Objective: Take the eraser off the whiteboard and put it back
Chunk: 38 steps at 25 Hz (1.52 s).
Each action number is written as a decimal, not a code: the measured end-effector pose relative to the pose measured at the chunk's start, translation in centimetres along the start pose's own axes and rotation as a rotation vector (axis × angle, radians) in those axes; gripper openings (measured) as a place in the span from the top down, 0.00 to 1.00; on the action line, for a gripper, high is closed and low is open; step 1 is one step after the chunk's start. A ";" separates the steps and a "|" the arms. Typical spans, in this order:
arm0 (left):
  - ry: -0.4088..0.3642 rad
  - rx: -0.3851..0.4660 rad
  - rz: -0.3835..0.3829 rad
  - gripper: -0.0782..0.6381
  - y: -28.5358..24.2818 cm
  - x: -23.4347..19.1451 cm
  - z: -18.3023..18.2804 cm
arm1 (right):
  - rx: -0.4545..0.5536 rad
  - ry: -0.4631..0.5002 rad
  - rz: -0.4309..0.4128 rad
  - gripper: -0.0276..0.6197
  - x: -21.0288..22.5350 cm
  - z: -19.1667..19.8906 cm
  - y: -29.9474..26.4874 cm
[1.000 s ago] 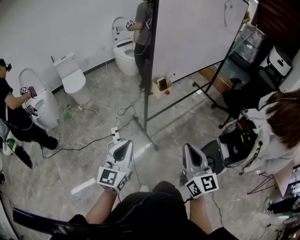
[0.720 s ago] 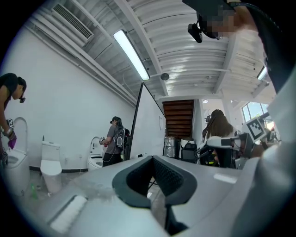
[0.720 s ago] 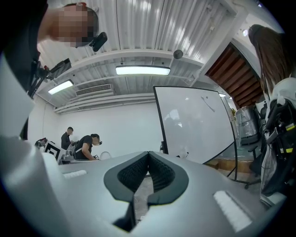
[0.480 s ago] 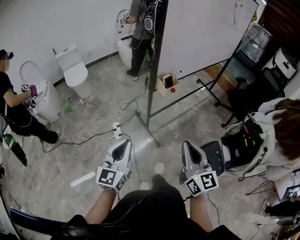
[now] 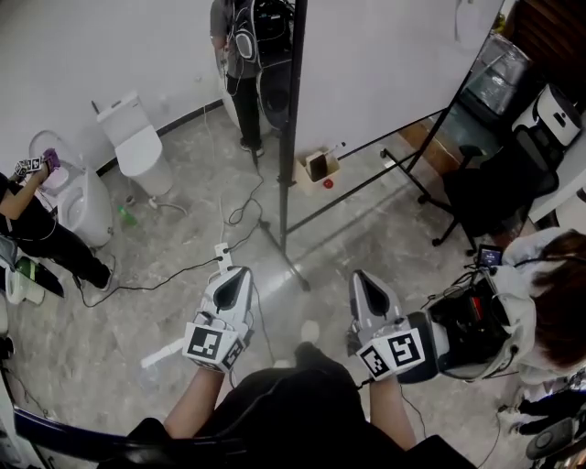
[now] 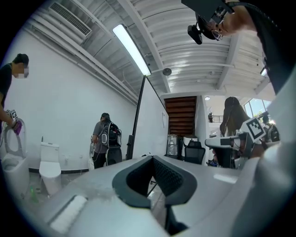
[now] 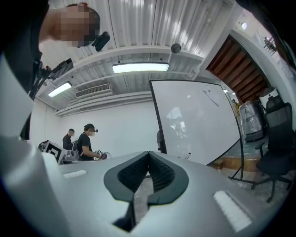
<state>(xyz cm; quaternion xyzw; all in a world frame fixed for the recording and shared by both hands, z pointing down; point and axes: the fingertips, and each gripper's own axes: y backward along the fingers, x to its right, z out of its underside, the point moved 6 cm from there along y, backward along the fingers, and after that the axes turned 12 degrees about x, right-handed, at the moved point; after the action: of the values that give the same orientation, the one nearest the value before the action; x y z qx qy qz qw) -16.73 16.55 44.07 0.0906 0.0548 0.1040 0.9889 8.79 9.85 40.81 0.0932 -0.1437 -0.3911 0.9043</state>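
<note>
The whiteboard (image 5: 385,64) stands on a black wheeled frame, with its near post (image 5: 291,110) ahead of me. A small pale thing (image 5: 463,13) sits near the board's top right corner; I cannot tell whether it is the eraser. In the right gripper view the whiteboard (image 7: 194,122) is ahead and to the right, with a thin mark (image 7: 210,97) high on it. My left gripper (image 5: 233,278) and right gripper (image 5: 363,280) are held level over the floor, well short of the board. Both are shut and hold nothing: the left gripper (image 6: 153,158) and right gripper (image 7: 148,152) show their jaws meeting.
The stand's foot bar (image 5: 284,261) and cables (image 5: 240,211) with a power strip (image 5: 222,257) lie on the floor ahead. A cardboard box (image 5: 316,169) sits under the board. Toilets (image 5: 135,147) and people line the left wall. A seated person (image 5: 540,293) and chair (image 5: 490,188) are at right.
Both grippers have moved forward with me toward the whiteboard stand, still shut. The person beyond the post has shifted left, and the person at the left toilet has slid toward the picture's edge.
</note>
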 end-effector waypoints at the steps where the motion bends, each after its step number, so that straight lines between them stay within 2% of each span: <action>1: -0.004 -0.002 0.004 0.88 -0.9 -0.1 0.2 | 0.002 0.000 0.000 0.94 0.6 0.1 -0.5; 11: 0.002 -0.033 0.016 0.88 -9.9 -0.7 1.3 | -0.005 -0.018 0.039 0.94 7.6 0.5 -4.7; 18: 0.010 -0.027 0.028 0.88 -17.0 -0.6 2.5 | -0.013 -0.019 0.009 0.94 12.3 0.6 -8.8; 25: 0.011 -0.050 -0.002 0.88 -22.1 -1.6 3.7 | -0.030 -0.036 -0.014 0.94 16.0 1.5 -12.3; 27: 0.011 -0.040 -0.011 0.88 -23.2 -2.1 3.8 | -0.029 -0.033 -0.022 0.94 16.6 1.6 -13.2; 30: -0.007 -0.026 0.014 0.88 -24.4 -2.7 3.6 | -0.024 -0.027 -0.026 0.94 17.0 1.5 -14.3; 33: 0.006 -0.017 0.025 0.88 -25.3 -3.2 3.4 | -0.023 -0.022 -0.018 0.94 17.0 1.6 -15.0; 38: 0.000 -0.026 0.095 0.88 -26.5 -5.0 3.5 | -0.015 -0.014 0.028 0.94 15.9 2.0 -16.7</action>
<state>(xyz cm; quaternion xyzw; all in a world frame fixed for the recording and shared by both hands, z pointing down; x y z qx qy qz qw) -15.92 -10.56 42.90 0.0804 0.0492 0.1514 0.9840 7.13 -13.23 40.95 0.0819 -0.1483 -0.3802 0.9092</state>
